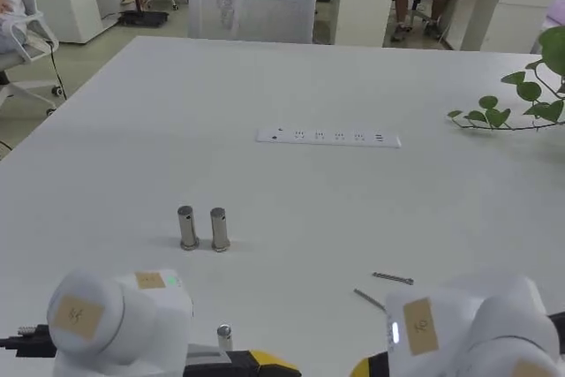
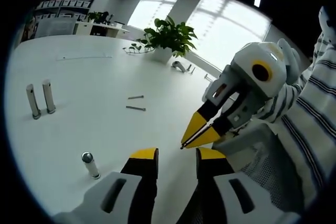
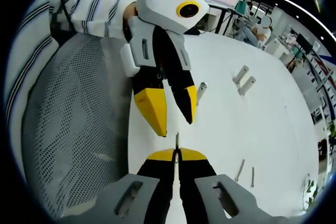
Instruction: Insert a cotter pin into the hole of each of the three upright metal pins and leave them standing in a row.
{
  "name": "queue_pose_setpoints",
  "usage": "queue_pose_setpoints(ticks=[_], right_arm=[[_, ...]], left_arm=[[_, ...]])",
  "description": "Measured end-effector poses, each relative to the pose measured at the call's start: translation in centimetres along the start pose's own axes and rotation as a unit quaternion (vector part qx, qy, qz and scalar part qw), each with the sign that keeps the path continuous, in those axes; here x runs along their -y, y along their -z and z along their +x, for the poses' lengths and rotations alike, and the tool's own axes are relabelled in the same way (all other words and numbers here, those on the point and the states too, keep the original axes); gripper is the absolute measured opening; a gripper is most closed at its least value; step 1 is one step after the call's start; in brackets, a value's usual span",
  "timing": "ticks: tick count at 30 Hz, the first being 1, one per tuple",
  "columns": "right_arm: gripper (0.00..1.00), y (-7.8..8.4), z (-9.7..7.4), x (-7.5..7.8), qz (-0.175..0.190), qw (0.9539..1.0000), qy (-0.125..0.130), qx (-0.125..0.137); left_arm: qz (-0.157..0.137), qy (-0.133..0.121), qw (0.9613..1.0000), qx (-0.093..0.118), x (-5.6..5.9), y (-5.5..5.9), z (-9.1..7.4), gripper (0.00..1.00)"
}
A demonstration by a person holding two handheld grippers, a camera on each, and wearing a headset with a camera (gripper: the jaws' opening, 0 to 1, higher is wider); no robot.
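Inventory: a white tabletop carried one short upright cylindrical grey metal pin and a second matching upright pin just beside it, left of centre in the head view. A third upright metal pin stood alone at the lower edge of that frame, near the yellow-tipped left gripper, whose jaws stood well apart and held nothing. The yellow-tipped right gripper had its jaws pressed together on a thin grey cotter pin, whose tip projected forward. One loose cotter pin and another loose cotter pin lay flat at lower right of the head view, near each other but apart. A flat white power strip lay at centre, and a green leafy plant sprig at the right edge.
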State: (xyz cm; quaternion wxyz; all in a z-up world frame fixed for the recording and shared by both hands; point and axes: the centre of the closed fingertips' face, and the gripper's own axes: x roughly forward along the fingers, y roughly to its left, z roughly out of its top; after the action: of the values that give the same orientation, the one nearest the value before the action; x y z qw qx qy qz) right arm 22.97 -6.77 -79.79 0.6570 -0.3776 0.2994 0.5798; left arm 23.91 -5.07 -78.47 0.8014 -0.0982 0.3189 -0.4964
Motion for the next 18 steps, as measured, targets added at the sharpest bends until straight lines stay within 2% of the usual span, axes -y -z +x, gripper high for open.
queue_pose_setpoints(ticks=[18], right_arm=[[0.02, -0.5, -0.17, 0.1, -0.011, 0.9999, 0.013, 0.002]], left_arm=[[-0.019, 0.013, 0.9997, -0.002, 0.52, -0.24, 0.35, 0.17]])
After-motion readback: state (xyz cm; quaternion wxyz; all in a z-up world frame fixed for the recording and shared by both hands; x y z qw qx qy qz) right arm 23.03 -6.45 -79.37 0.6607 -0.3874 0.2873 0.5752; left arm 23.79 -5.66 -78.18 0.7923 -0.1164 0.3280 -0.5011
